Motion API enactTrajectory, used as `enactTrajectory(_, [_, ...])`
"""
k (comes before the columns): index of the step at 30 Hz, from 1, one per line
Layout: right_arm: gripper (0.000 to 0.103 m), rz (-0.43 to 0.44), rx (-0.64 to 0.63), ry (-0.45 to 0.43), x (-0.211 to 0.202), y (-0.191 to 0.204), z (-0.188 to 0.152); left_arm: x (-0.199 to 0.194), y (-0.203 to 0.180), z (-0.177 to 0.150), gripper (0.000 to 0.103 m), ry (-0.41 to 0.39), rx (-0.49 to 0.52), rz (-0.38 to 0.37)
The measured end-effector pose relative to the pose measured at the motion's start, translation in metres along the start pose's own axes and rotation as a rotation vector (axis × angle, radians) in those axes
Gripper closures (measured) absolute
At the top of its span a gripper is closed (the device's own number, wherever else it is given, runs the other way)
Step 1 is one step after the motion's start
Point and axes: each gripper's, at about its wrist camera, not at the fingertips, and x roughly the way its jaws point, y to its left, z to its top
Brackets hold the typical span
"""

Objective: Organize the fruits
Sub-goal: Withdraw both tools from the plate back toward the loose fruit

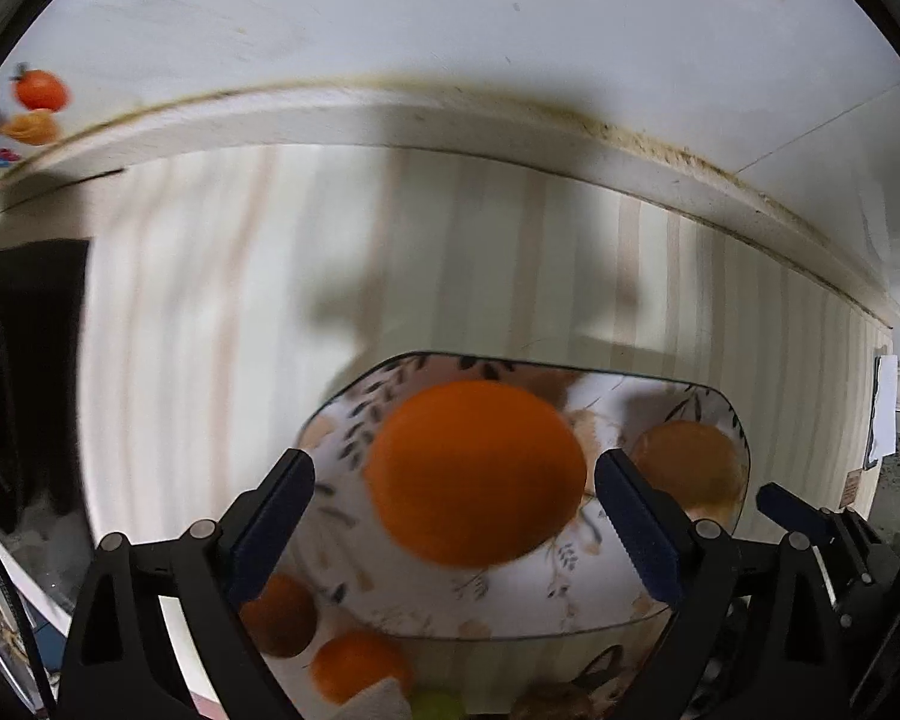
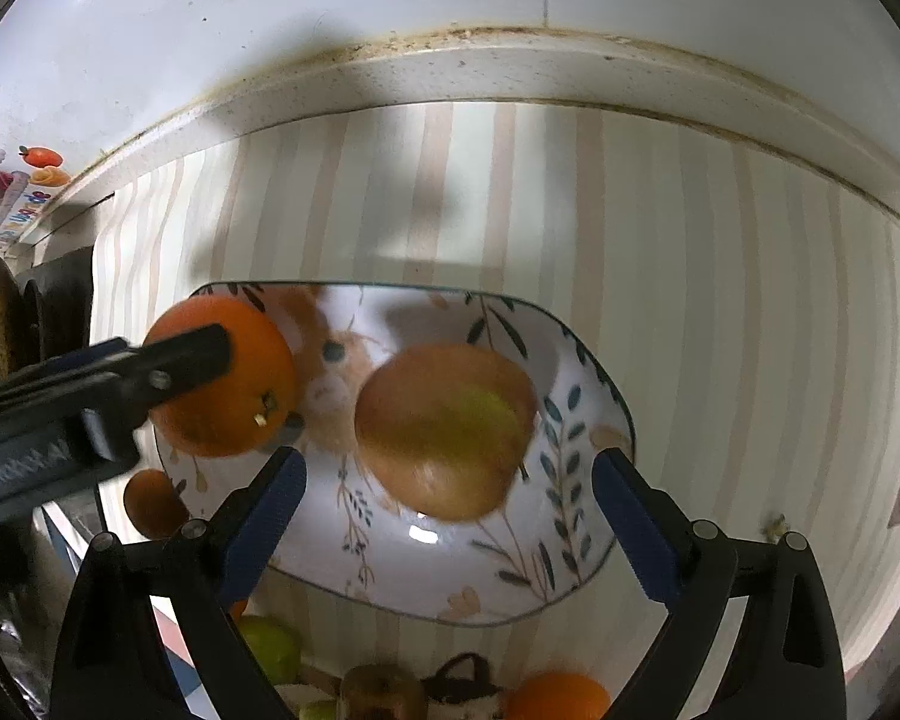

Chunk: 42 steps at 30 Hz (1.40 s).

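Light: indoor, moderately bright, soft dark shadows thrown across the striped bench [image 2: 720, 312].
Glare: small white glint in the plate [image 2: 423, 534].
Blur: orange [image 1: 474, 474] and pear [image 2: 444, 429] smeared, out of focus.
Distortion: heavy fisheye bending, black vignette at corners.

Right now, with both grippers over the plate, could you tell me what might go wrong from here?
The orange sits between the open left gripper fingers, apparently untouched; being round, it may roll across the plate toward the yellowish fruit or off the rim. The right gripper hangs open close beside the left one, so the two could collide. Loose fruit crowds the plate's near edge.
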Motion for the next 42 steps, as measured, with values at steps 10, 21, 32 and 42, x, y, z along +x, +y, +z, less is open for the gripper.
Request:
enactTrajectory(10, [0.005,-0.020,0.047,-0.056,-0.041,0.000,-0.055,-0.044,0.031,-0.062,0.007,-0.127,0.010,0.098])
enactTrajectory(21, [0.005,-0.086,0.091,-0.197,-0.099,0.033,-0.134,-0.096,0.041,-0.133,0.007,-0.215,0.085,0.059])
enactTrajectory(32, [0.005,-0.098,0.128,-0.324,-0.155,0.066,-0.198,-0.156,0.056,-0.187,0.007,-0.306,0.124,-0.019])
enactTrajectory(42, [0.005,-0.022,0.168,-0.323,-0.158,0.061,-0.229,-0.154,0.060,-0.212,0.007,-0.304,0.122,-0.027])
